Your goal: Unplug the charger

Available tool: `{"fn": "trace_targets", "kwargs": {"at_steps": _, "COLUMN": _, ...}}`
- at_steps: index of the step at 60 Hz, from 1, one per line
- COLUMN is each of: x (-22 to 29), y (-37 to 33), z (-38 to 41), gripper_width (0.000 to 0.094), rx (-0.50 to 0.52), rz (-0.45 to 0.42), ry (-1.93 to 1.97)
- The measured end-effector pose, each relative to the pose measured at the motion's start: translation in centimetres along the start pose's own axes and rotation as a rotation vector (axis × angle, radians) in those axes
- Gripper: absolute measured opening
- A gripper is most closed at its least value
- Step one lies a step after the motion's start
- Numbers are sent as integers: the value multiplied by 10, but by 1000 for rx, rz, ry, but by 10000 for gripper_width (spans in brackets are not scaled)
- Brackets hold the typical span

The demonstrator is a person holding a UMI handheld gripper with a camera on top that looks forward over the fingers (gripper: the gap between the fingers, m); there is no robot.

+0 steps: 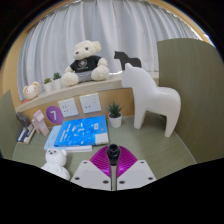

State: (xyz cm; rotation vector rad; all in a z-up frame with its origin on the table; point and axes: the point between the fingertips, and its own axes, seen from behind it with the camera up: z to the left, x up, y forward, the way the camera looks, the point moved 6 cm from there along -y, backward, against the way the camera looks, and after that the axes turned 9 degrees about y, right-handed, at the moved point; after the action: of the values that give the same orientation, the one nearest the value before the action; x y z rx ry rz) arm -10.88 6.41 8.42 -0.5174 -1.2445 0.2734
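The gripper (113,172) holds a small black cylindrical charger plug (114,153) between its pink pads. Extraction appears complete; the white wall socket plate (68,106) lies beyond. Next, set it down.

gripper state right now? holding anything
gripper: fingers close together with a small black item between their tips; cannot tell whether they press on it or whether it is the charger.
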Motion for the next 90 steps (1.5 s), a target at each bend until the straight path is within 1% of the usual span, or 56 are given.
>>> {"fn": "trace_targets", "kwargs": {"at_steps": 3, "x": -20, "y": 9, "z": -8, "gripper_width": 49, "rx": -21, "rz": 32, "ry": -7}}
{"fn": "trace_targets", "kwargs": {"at_steps": 4, "x": -25, "y": 12, "z": -10, "gripper_width": 72, "rx": -21, "rz": 40, "ry": -8}}
{"fn": "trace_targets", "kwargs": {"at_steps": 7, "x": -41, "y": 19, "z": -13, "gripper_width": 94, "rx": -24, "rz": 77, "ry": -8}}
{"fn": "trace_targets", "kwargs": {"at_steps": 15, "x": -64, "y": 27, "z": -13, "gripper_width": 145, "rx": -11, "rz": 138, "ry": -6}}
{"fn": "trace_targets", "kwargs": {"at_steps": 17, "x": -64, "y": 29, "z": -12, "gripper_width": 162, "rx": -7, "rz": 113, "ry": -5}}
{"fn": "trace_targets", "kwargs": {"at_steps": 22, "x": -65, "y": 27, "z": -13, "gripper_width": 216, "rx": -32, "rz": 119, "ry": -5}}
{"fn": "trace_targets", "kwargs": {"at_steps": 24, "x": -63, "y": 27, "z": -13, "gripper_width": 291, "rx": -35, "rz": 112, "ry": 0}}
{"fn": "trace_targets", "kwargs": {"at_steps": 27, "x": -60, "y": 24, "z": -13, "gripper_width": 489, "rx": -48, "rz": 108, "ry": 6}}
{"fn": "trace_targets", "kwargs": {"at_steps": 30, "x": -51, "y": 16, "z": -10, "gripper_width": 669, "rx": -52, "rz": 84, "ry": 12}}
{"fn": "trace_targets", "kwargs": {"at_steps": 32, "x": -42, "y": 8, "z": -8, "gripper_width": 763, "rx": -58, "rz": 62, "ry": 17}}
{"fn": "trace_targets", "kwargs": {"at_steps": 34, "x": -31, "y": -2, "z": -3, "gripper_width": 812, "rx": -60, "rz": 34, "ry": 16}}
{"fn": "trace_targets", "kwargs": {"at_steps": 42, "x": 14, "y": -62, "z": 25, "gripper_width": 815, "rx": -35, "rz": -89, "ry": 23}}
{"fn": "trace_targets", "kwargs": {"at_steps": 47, "x": 30, "y": -110, "z": 51, "gripper_width": 822, "rx": -4, "rz": -154, "ry": 50}}
{"fn": "trace_targets", "kwargs": {"at_steps": 52, "x": 25, "y": -155, "z": 72, "gripper_width": 825, "rx": 4, "rz": -187, "ry": 45}}
{"fn": "trace_targets", "kwargs": {"at_steps": 58, "x": 0, "y": -202, "z": 100, "gripper_width": 832, "rx": 18, "rz": -215, "ry": 15}}
{"fn": "trace_targets", "kwargs": {"at_steps": 62, "x": -26, "y": -222, "z": 114, "gripper_width": 832, "rx": 25, "rz": -188, "ry": -18}}
{"fn": "trace_targets", "kwargs": {"at_steps": 69, "x": -84, "y": -253, "z": 139, "gripper_width": 837, "rx": 60, "rz": -92, "ry": -58}}
{"fn": "trace_targets", "kwargs": {"at_steps": 73, "x": -109, "y": -269, "z": 148, "gripper_width": 859, "rx": 73, "rz": -51, "ry": -72}}
{"fn": "trace_targets", "kwargs": {"at_steps": 75, "x": -125, "y": -276, "z": 155, "gripper_width": 855, "rx": 82, "rz": -42, "ry": -80}}
{"fn": "trace_targets", "kwargs": {"at_steps": 80, "x": -146, "y": -293, "z": 164, "gripper_width": 862, "rx": 104, "rz": -18, "ry": -105}}
{"fn": "trace_targets", "kwargs": {"at_steps": 90, "x": -160, "y": -319, "z": 175, "gripper_width": 860, "rx": 139, "rz": -20, "ry": -139}}
